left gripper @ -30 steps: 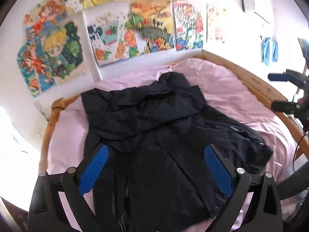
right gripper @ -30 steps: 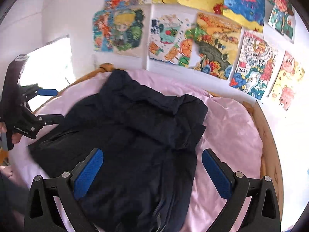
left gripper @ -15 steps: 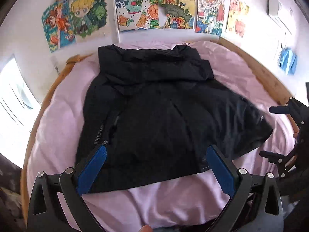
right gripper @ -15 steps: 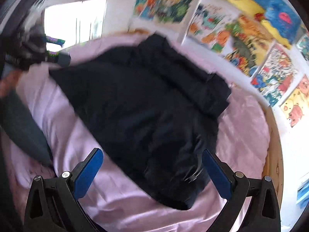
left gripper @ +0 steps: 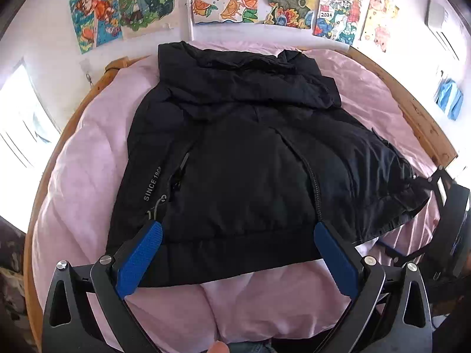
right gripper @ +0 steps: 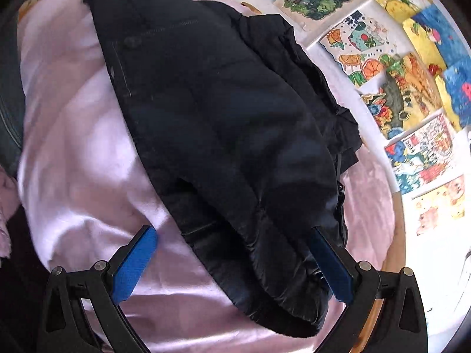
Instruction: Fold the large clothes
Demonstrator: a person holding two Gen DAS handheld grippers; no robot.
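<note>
Jacket, black, padded, zip-fronted [left gripper: 250, 158], spread flat on pink-sheeted bed with wooden frame [left gripper: 67, 182], hood toward wall of colourful drawings [left gripper: 282, 3]. Left claw [left gripper: 237, 229] spread wide above hem, gripping nothing. Right claw [right gripper: 232, 238] likewise wide, straddling jacket's near corner [right gripper: 265, 279], not closed on fabric.

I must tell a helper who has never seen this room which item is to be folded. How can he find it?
Look at the bed with the pink sheet under the wall of colourful drawings. The black jacket lies spread on it. It is the only dark garment there, with grey "SINCE" lettering beside a zip.
</note>
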